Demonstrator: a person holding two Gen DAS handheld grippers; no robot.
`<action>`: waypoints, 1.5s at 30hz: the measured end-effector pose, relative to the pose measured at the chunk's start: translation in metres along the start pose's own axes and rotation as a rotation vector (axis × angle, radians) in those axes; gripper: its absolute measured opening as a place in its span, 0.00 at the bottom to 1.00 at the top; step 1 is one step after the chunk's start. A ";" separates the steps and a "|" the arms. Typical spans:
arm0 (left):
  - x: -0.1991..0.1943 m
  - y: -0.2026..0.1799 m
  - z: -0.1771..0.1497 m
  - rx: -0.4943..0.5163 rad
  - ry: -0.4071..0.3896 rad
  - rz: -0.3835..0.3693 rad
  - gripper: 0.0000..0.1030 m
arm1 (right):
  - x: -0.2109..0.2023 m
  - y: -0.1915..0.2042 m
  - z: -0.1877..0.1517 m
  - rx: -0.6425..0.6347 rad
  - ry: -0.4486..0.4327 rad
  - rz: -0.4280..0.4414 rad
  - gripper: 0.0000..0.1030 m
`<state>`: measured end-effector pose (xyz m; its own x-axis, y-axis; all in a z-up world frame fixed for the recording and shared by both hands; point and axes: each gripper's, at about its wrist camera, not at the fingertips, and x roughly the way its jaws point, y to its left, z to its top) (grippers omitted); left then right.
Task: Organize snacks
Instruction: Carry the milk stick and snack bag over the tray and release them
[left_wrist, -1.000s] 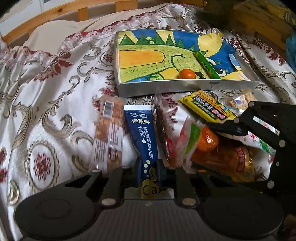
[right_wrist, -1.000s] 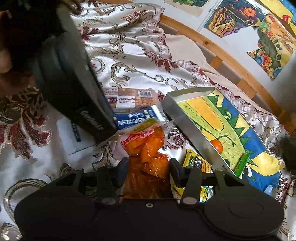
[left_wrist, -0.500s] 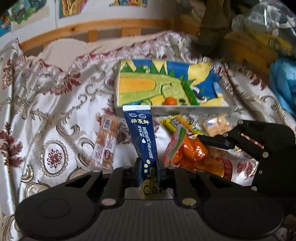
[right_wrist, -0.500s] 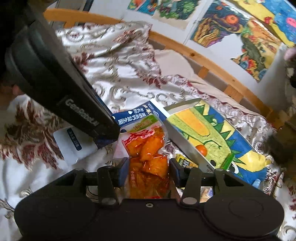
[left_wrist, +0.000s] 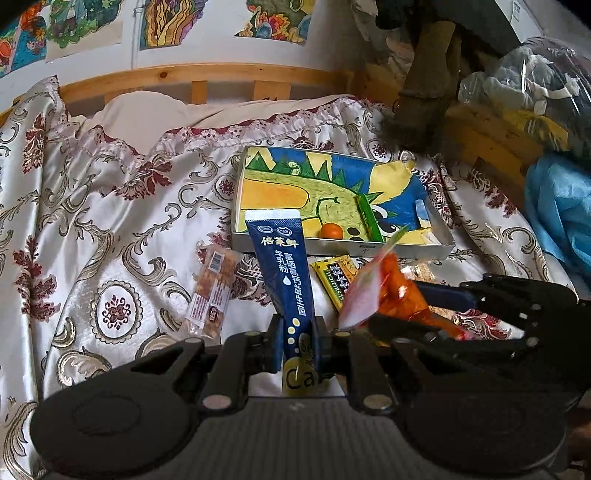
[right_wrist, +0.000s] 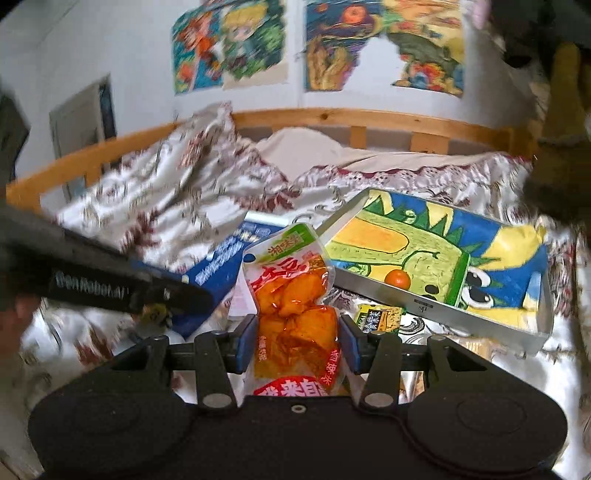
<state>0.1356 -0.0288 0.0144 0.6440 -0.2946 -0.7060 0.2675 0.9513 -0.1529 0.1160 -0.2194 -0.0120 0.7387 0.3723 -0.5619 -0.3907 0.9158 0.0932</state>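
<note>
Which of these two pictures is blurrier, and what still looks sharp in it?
The right wrist view is blurrier: bedspread and wall drawings smear with motion, while the orange snack pouch in the right gripper stays crisp. The left wrist view is mostly sharp; only that pouch blurs, and the fisheye bends the headboard.

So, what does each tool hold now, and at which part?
The left tool grips the blue sachet at its bottom end. The right tool grips the orange snack pouch across its lower half.
</note>
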 end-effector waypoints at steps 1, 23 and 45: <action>-0.001 0.000 0.000 -0.001 -0.003 -0.001 0.15 | -0.003 -0.005 0.001 0.031 -0.008 0.000 0.47; 0.094 -0.020 0.102 -0.011 -0.135 -0.097 0.16 | 0.012 -0.128 0.027 0.387 -0.215 -0.142 0.47; 0.214 -0.026 0.138 -0.062 -0.025 -0.073 0.16 | 0.083 -0.214 0.036 0.553 -0.150 -0.132 0.48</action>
<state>0.3656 -0.1289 -0.0370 0.6423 -0.3652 -0.6739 0.2705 0.9306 -0.2465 0.2810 -0.3793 -0.0487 0.8468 0.2300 -0.4796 0.0247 0.8837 0.4674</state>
